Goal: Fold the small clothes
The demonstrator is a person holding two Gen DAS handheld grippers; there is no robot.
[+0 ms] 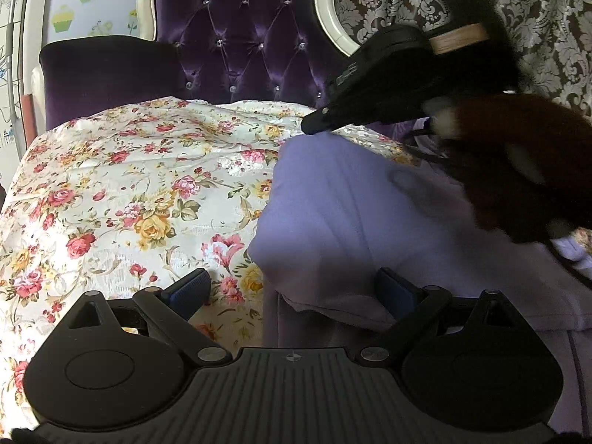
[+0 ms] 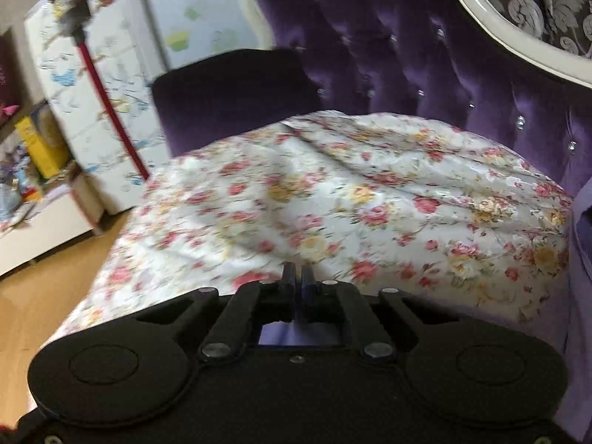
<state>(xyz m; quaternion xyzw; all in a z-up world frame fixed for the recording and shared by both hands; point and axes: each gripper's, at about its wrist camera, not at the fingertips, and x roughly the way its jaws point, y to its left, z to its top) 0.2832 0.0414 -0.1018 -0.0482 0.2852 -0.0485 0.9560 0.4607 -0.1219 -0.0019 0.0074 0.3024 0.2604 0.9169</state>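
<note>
Right hand-held gripper (image 2: 298,277) pinched tight on purple top (image 1: 355,199); left hand-held gripper (image 1: 296,288) spread. We think: fold starting, next pull cloth across bed (image 1: 129,192).

A purple tufted headboard (image 1: 236,37) with a cream frame fills the top centre; damask wallpaper (image 1: 536,11) upper right, wooden floor (image 2: 44,288) lower left.

No readable text, label, brand or number shows in either view
</note>
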